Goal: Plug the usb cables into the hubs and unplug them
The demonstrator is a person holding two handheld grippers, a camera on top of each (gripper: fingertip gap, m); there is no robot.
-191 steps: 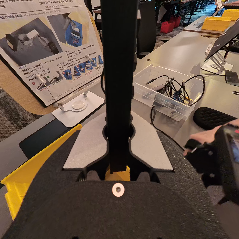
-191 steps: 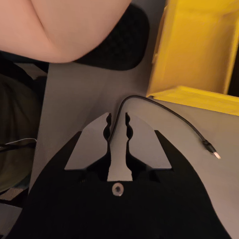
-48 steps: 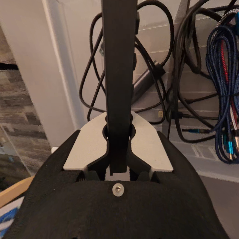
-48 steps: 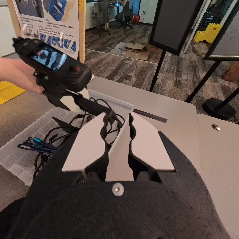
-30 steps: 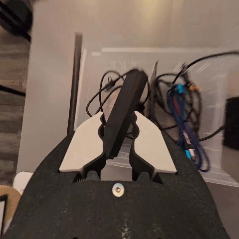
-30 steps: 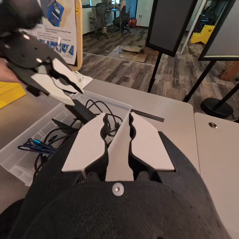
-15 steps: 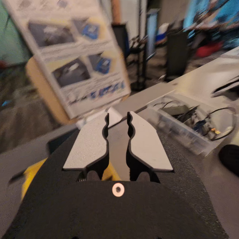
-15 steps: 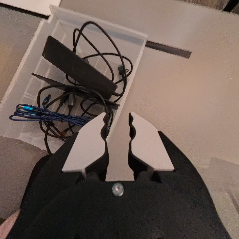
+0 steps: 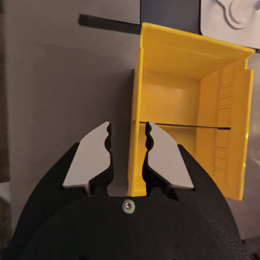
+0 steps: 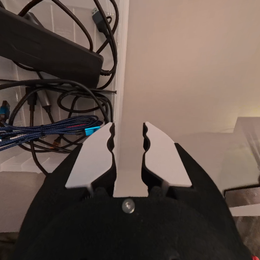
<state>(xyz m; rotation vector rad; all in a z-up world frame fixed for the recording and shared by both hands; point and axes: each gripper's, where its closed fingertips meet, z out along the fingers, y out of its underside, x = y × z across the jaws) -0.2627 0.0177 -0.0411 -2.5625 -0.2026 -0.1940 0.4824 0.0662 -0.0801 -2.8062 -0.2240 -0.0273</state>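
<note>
Now both tools are parted and empty: the left tool (image 9: 128,124) hangs over the yellow bin (image 9: 168,59), the right tool (image 10: 128,124) beside the clear tray (image 10: 121,59). For the next pick, I'd swing the right one over the black hub (image 10: 46,53) among the cables (image 10: 59,126) and grip its body squarely

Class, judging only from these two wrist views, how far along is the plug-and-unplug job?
Done: black hub lies in the clear bin among loose cables. In hand: nothing; left gripper and right gripper are open. Left: a thin black cable lies in the yellow bin.
</note>
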